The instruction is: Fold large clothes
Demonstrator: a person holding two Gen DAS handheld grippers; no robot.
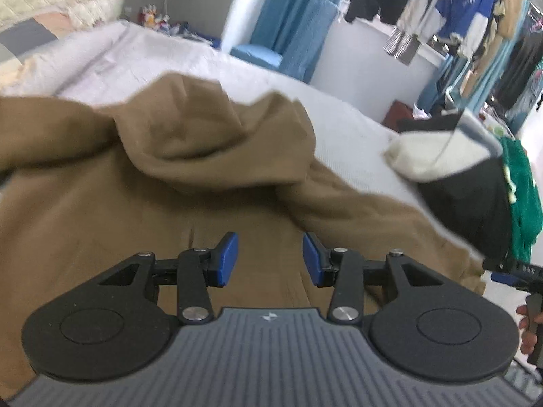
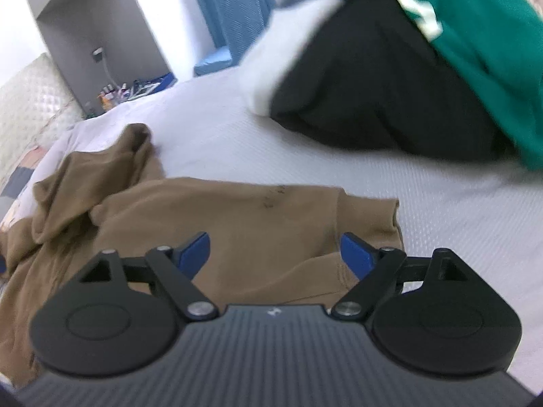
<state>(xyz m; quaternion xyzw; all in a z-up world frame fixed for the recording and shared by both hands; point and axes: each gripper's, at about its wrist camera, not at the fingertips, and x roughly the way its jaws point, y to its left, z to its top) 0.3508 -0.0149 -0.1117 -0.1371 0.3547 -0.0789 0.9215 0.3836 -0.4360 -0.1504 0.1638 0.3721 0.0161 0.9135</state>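
Observation:
A large brown hooded garment [image 1: 169, 176] lies spread on the white bed [image 1: 346, 129], its hood bunched up towards the far side. My left gripper [image 1: 269, 259] is open and empty above the garment's body. In the right wrist view the same brown garment [image 2: 237, 217] lies flat with a sleeve cuff at its right end. My right gripper [image 2: 273, 252] is open and empty just above that sleeve. The right gripper also shows at the right edge of the left wrist view [image 1: 516, 274].
A pile of black, white and green clothes [image 2: 390, 78] lies on the bed [image 2: 441, 203] to the right, also in the left wrist view [image 1: 475, 176]. A rack of hanging clothes [image 1: 475, 17] and blue curtains [image 1: 298, 17] stand beyond the bed.

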